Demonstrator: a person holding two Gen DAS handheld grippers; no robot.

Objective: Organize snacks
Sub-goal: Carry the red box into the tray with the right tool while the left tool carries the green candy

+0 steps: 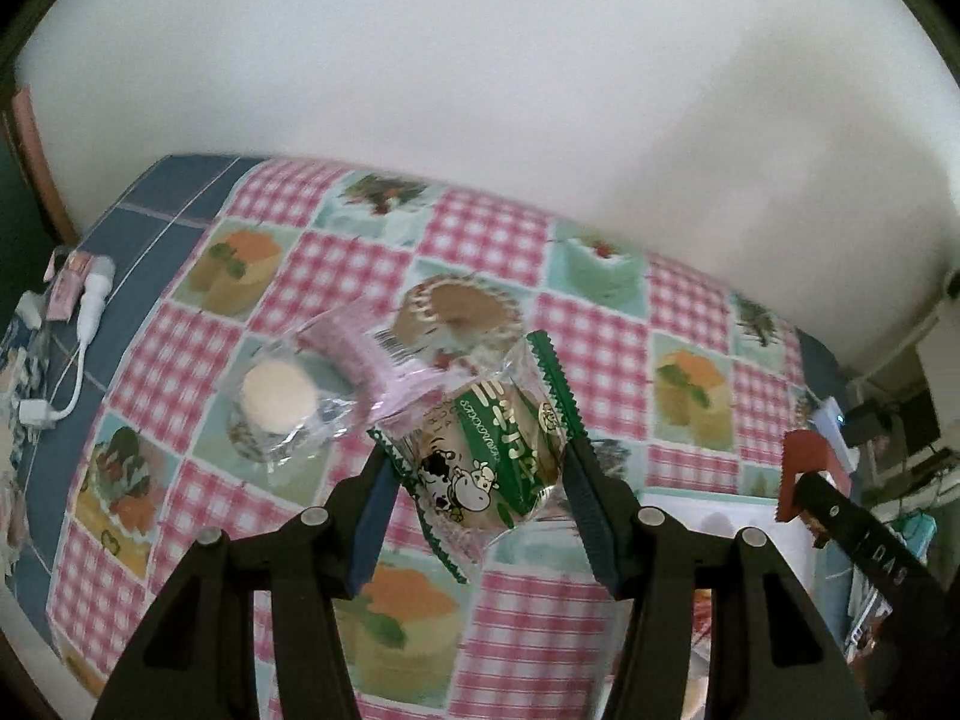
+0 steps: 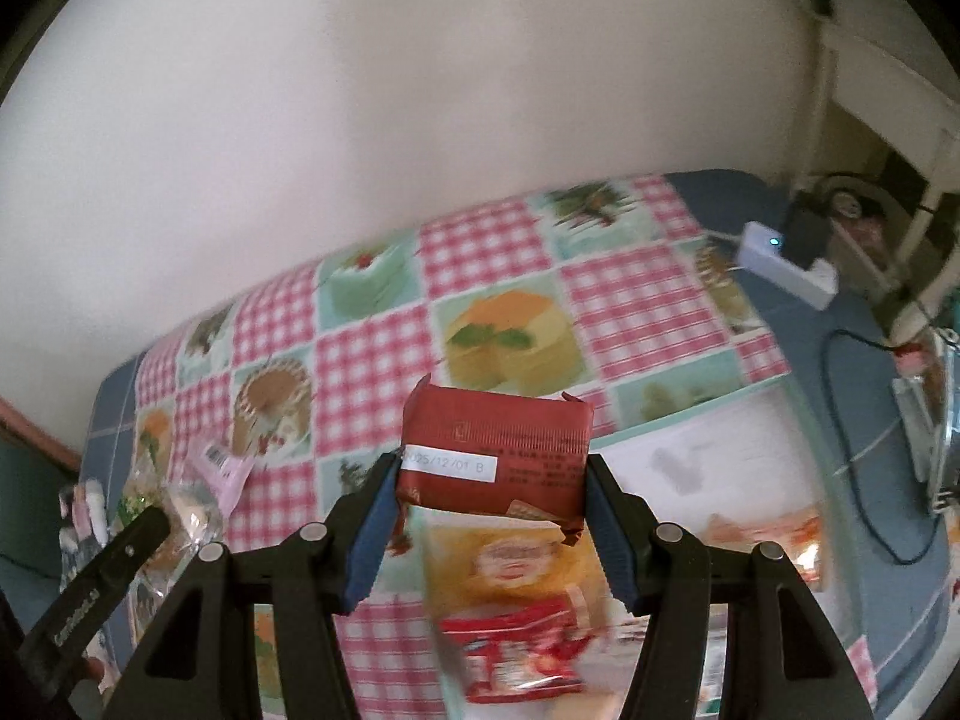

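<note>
The left gripper (image 1: 480, 480) clamps a green-edged clear packet (image 1: 487, 461) printed with cartoon cows, its blue pads (image 1: 373, 507) pressing both sides, lifted above a patchwork tablecloth (image 1: 312, 276) of pink gingham and cake pictures. At ten o'clock from it a clear pink-trimmed packet (image 1: 300, 390) holding a pale round biscuit lies on the cloth. At three o'clock the other gripper's red packet shows. The right gripper (image 2: 492, 483) grips that red packet (image 2: 495, 450), date label facing the camera, held clear of the cloth. At six o'clock below it a blurred red and yellow snack bag (image 2: 510, 612) lies.
</note>
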